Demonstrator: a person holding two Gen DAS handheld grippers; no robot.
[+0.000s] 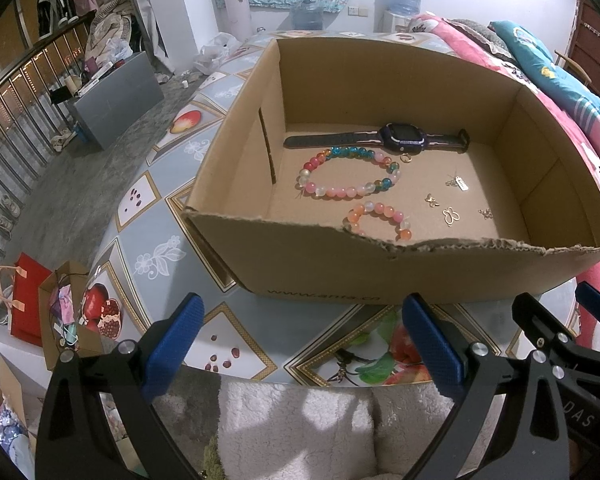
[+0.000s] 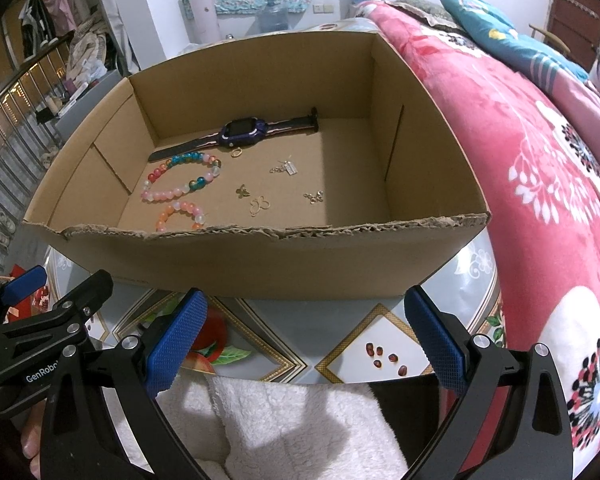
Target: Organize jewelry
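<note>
An open cardboard box (image 1: 332, 264) (image 2: 260, 256) stands on the table. Inside lie a dark smartwatch (image 1: 400, 138) (image 2: 242, 134), a large multicoloured bead bracelet (image 1: 350, 174) (image 2: 182, 178), a smaller pink-orange bead bracelet (image 1: 380, 216) (image 2: 180, 216), a small gold ring (image 1: 405, 158) (image 2: 236, 153) and several small gold and silver charms (image 1: 452, 216) (image 2: 260, 204). My left gripper (image 1: 304, 336) is open and empty in front of the box. My right gripper (image 2: 306, 332) is open and empty, also in front of the box, to the right of the left one.
The table (image 1: 160, 256) (image 2: 360, 344) has a fruit-patterned cover. A red floral blanket (image 2: 540, 168) lies to the right of the box. White fleece (image 2: 300, 424) lies below the table edge. Bags (image 1: 32, 300) and clutter sit on the floor at left.
</note>
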